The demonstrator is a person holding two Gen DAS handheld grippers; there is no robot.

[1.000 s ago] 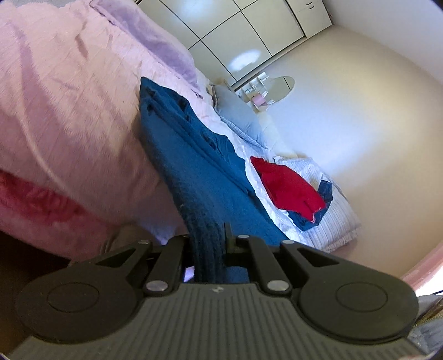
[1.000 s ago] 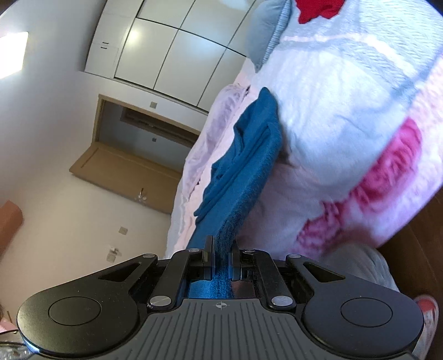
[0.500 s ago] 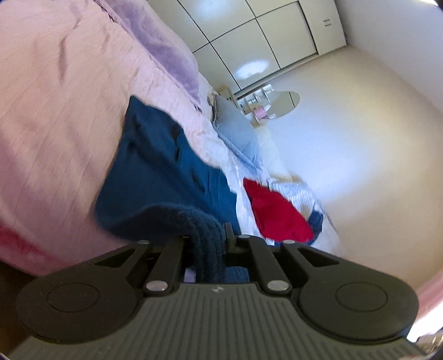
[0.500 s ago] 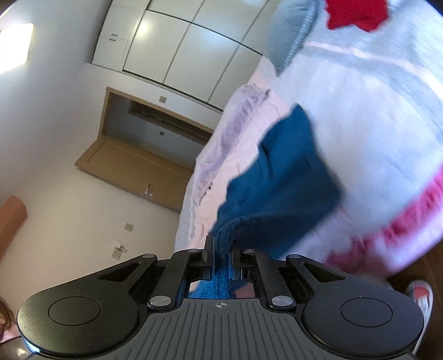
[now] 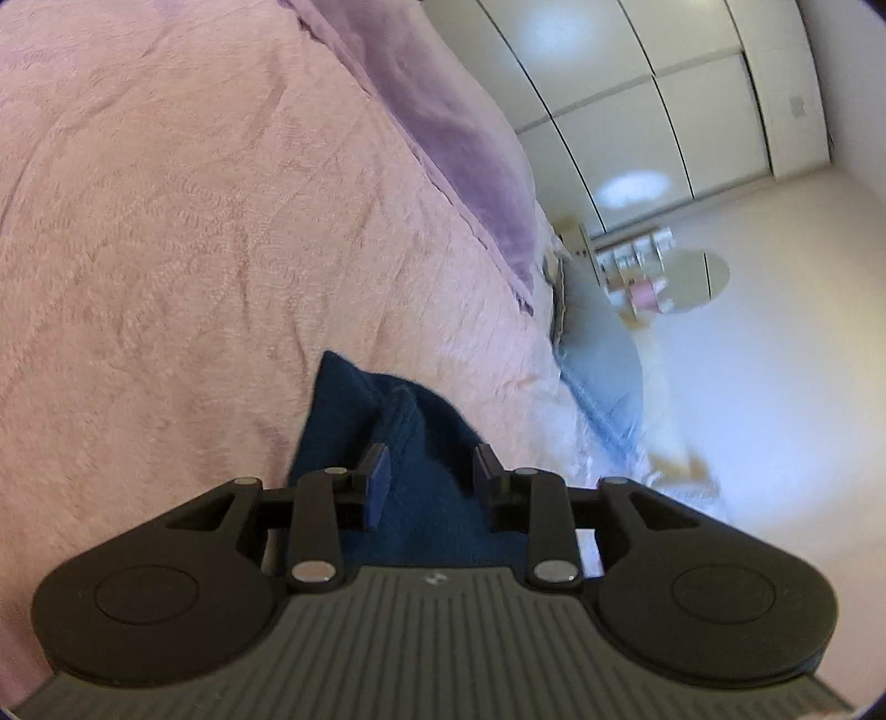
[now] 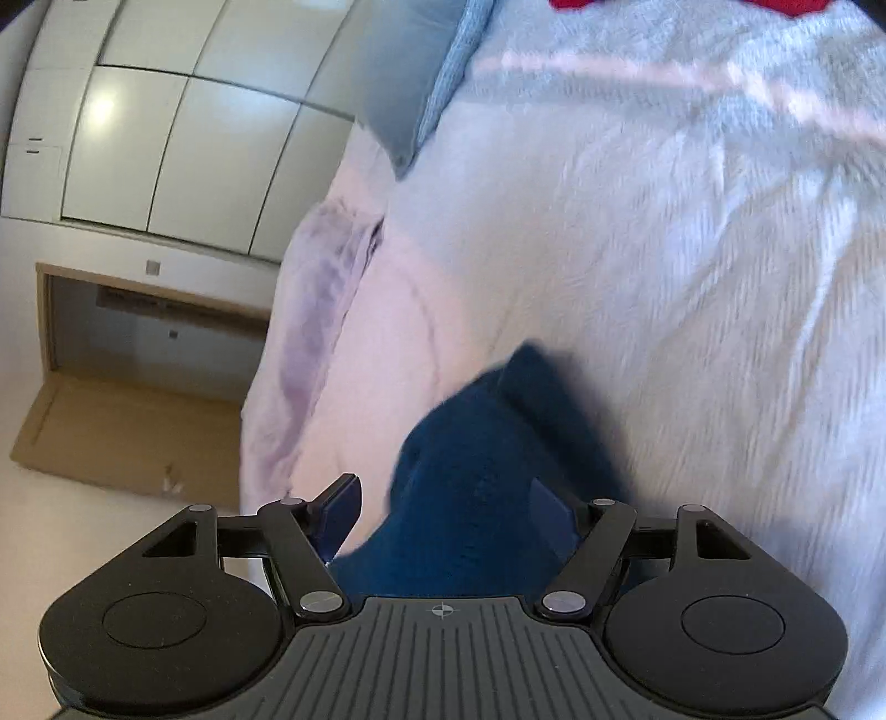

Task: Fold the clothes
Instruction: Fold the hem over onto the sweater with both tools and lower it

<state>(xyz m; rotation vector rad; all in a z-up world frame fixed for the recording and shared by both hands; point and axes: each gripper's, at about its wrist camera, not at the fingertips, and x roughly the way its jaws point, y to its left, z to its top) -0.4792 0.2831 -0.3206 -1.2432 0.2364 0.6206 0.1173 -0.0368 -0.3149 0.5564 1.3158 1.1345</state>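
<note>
A: How did the two grippers sit over the bed?

B: Both leaned forward and down at the bedspread; the left gripper was just above the pink part of it, the right gripper above the paler, whitish part; the views were tilted, so the bed ran up across each picture.

A: And the jaws?

B: The left jaws were parting; the dark blue garment lay between them, though neither pad pressed on it and there was a gap on each side; the right jaws were parting too and stood wider; in that view the garment filled much of the space and lay in front of the right-hand finger, while the left-hand finger stood clear of it.

A: Where was the garment, then?

B: On the bedspread, right under and ahead of both grippers; in the left view it showed a folded edge and a corner that pointed away from the camera, up the bed towards the purple blanket; its long axis ran roughly along the line of the fingers; in the right view it was blurred, a bunched mass narrowing away from the gripper.

A: Anything else?

B: A blue-grey pillow further up the bed; a strip of red cloth at the top edge; white wardrobe doors beyond.
</note>
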